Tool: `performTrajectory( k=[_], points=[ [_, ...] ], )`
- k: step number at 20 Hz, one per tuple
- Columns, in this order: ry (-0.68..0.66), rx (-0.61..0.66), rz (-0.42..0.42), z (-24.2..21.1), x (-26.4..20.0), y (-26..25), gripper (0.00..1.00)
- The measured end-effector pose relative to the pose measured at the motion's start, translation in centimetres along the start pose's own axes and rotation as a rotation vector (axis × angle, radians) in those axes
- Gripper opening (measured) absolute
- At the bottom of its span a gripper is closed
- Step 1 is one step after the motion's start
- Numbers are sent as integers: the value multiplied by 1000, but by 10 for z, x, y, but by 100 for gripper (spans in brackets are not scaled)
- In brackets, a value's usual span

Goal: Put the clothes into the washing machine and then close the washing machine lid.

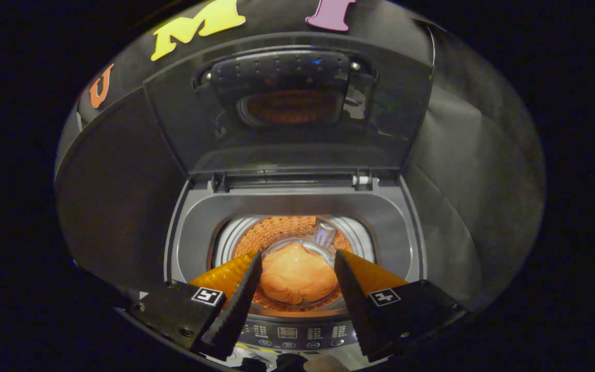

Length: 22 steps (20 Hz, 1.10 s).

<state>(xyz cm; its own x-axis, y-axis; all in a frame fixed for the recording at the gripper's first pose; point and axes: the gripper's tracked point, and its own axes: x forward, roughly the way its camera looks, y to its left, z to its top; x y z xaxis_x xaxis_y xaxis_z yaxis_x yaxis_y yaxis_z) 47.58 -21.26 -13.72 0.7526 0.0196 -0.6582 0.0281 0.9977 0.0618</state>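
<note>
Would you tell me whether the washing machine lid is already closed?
No, the lid stands upright and open behind the drum, above the open gripper.

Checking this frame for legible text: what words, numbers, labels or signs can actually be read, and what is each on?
None can be read.
Control panel of the washing machine: button markings, too small and blurred.
Gripper, fingers open above the clothes in the drum: square coded markers on its body, patterns, not words.
Lid, raised: no text visible.
</note>
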Motion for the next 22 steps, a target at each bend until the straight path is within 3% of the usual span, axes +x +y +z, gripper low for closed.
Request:
performTrajectory(
  k=[17, 22],
  points=[
    [-429, -88, 30, 194, -118, 16, 88],
    [-473, -87, 31, 240, -117, 29, 88]
  ],
)
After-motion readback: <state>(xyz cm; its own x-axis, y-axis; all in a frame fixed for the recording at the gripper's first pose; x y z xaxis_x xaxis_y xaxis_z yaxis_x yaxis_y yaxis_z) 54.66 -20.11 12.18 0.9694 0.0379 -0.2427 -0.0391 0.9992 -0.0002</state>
